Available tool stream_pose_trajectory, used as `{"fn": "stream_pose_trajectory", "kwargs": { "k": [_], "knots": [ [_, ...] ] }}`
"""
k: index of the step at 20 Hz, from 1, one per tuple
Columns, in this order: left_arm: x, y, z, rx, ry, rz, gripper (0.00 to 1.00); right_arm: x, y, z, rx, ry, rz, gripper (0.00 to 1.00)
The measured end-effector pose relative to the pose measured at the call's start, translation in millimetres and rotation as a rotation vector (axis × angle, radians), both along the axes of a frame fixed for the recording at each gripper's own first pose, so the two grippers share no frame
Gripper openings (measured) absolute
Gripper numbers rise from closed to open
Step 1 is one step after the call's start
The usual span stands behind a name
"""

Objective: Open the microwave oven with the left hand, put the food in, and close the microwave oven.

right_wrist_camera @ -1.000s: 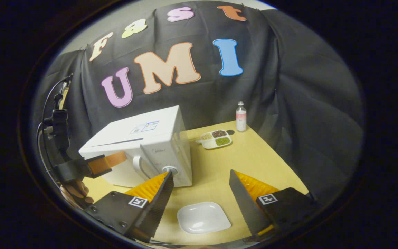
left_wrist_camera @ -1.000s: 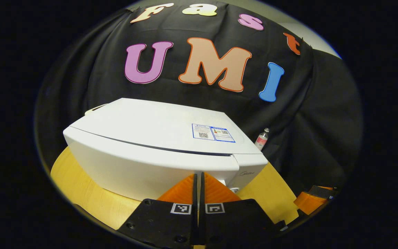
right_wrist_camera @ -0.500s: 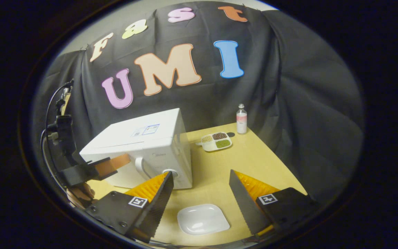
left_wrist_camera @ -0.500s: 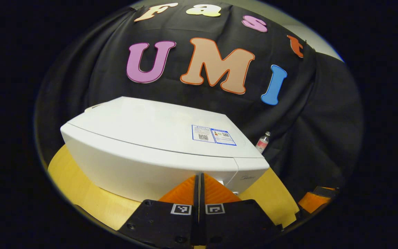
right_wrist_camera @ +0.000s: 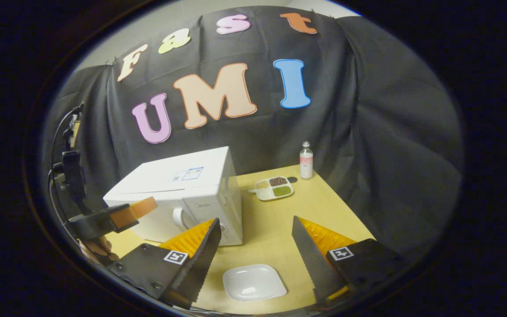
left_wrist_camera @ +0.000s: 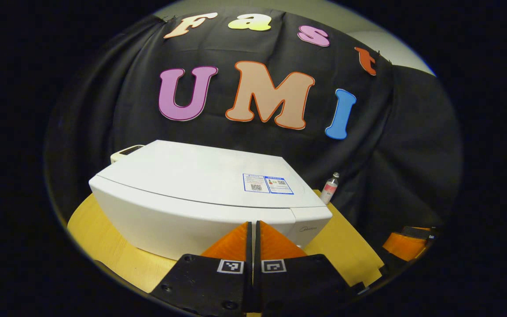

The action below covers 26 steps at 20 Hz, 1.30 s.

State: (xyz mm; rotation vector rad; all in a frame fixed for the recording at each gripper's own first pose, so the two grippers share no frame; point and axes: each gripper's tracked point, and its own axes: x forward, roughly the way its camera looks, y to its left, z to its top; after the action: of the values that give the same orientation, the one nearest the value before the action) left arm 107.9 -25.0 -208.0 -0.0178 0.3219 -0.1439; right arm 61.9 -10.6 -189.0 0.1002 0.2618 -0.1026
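1. Black cloth hangs behind a pale wooden counter (right_wrist_camera: 275, 229), and the white microwave oven (right_wrist_camera: 183, 193) standing on that counter serves as the landmark for everything else.
2. Seen in the right gripper view, the microwave oven has its door shut, with a curved white handle (right_wrist_camera: 178, 219) on the front and a round knob beside it, partly hidden by a finger.
3. A blue-edged sticker (left_wrist_camera: 267, 183) lies on the top panel of the microwave oven, toward its right rear corner in the left gripper view.
4. The left hand-held gripper (left_wrist_camera: 252, 237) has its two orange fingers pressed together with nothing between them, pointing at the front face of the microwave oven just below the door seam.
5. From the right gripper view that same hand-held gripper (right_wrist_camera: 141, 208) reaches toward the microwave oven's front near the handle; whether it touches the door I cannot tell.
6. The right hand-held gripper (right_wrist_camera: 255, 244) stands wide open and empty, in front of the microwave oven and to its right.
7. A white square plate (right_wrist_camera: 253, 281) lies empty on the counter between those open fingers, in front of the microwave oven.
8. The food, a small divided tray (right_wrist_camera: 274, 188) with four portions of brown, green and pale grains, sits on the counter to the right of the microwave oven, toward the back.
9. A small clear bottle (right_wrist_camera: 306, 155) with a pink label stands upright just behind the tray, near the cloth.
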Motion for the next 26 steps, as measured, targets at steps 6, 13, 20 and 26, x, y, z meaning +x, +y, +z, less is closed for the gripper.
{"fn": "stream_pose_trajectory", "kwargs": {
  "k": [6, 13, 20, 26],
  "knots": [
    [-31.0, 32.5, 31.2, 0.022, -0.038, 0.077, 0.11, -2.8, 3.9, 19.8, 0.041, -0.034, 0.023, 0.92],
    [-55.9, 59.5, 50.8, 0.059, -0.078, 0.139, 0.88, -9.6, -12.4, 33.8, 0.032, -0.05, 0.023, 1.0],
    [-74.0, 59.6, 72.2, 0.069, -0.138, 0.159, 0.96, -15.7, -25.0, 40.7, 0.016, -0.056, 0.035, 0.99],
    [-80.7, 45.6, 79.0, 0.079, -0.161, 0.165, 0.96, -19.0, -37.8, 52.7, -0.009, -0.076, 0.059, 0.91]
  ]
}}
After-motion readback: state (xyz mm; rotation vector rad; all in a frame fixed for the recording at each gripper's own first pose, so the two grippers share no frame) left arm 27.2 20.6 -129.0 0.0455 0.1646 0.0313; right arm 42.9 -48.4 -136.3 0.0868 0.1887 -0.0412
